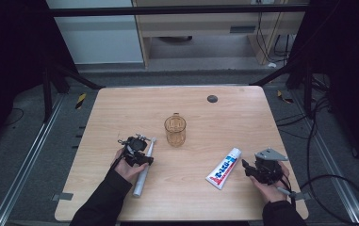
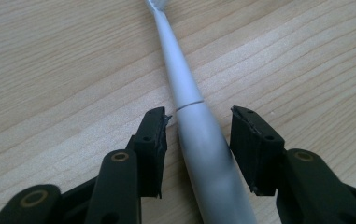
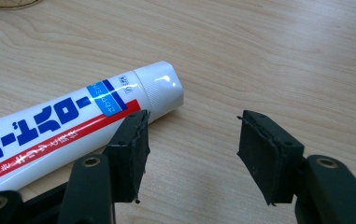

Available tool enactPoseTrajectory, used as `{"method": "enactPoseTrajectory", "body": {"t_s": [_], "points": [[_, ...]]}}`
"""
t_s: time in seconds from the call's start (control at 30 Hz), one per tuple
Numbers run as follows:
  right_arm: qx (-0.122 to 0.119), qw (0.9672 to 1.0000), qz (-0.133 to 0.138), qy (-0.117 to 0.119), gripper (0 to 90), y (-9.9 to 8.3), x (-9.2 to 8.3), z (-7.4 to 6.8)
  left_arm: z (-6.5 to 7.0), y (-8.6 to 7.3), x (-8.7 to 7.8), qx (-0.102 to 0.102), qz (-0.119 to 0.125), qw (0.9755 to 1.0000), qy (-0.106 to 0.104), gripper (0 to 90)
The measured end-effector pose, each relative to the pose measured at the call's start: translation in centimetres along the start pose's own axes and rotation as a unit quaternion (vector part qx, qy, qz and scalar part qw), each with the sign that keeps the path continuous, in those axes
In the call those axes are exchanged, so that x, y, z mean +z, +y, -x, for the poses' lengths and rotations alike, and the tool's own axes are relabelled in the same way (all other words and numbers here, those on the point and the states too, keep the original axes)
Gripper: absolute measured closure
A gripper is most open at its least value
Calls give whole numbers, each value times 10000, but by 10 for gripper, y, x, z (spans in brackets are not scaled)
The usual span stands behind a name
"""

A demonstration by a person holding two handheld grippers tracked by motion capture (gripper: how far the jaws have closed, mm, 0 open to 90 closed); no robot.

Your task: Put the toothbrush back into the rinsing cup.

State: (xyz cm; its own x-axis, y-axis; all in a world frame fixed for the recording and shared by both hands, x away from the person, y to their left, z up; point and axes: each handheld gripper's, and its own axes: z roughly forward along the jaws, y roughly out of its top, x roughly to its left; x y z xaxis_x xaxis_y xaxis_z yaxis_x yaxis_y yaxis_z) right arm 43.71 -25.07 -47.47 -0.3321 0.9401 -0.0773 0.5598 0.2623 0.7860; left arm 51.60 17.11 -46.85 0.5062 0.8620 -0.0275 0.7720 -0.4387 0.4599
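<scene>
One toothbrush point(image 2: 199, 135), one toothpaste tube point(image 1: 224, 168), one amber cup point(image 1: 175, 130), all on the table point(image 1: 243, 113). Mid-grab on the toothbrush, lying down-left of the cup: left gripper point(image 2: 199, 140) straddling the handle, jaws apart, not yet pinching. Next probably needs squeezing shut before lifting; right gripper point(image 3: 192, 154) parked apart just beside the tube, down-right of the cup.

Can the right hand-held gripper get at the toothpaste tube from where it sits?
Probably yes. The right hand-held gripper is open beside the toothpaste tube, its left jaw right by the tube near the cap, with bare table around and nothing between them.
</scene>
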Motion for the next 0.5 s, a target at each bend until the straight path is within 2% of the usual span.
{"method": "enactPoseTrajectory", "body": {"t_s": [0.5], "points": [[-13,10000,-45,6,429,0,1,0,-1,0,4,-84,-89,9999,-45,599]]}}
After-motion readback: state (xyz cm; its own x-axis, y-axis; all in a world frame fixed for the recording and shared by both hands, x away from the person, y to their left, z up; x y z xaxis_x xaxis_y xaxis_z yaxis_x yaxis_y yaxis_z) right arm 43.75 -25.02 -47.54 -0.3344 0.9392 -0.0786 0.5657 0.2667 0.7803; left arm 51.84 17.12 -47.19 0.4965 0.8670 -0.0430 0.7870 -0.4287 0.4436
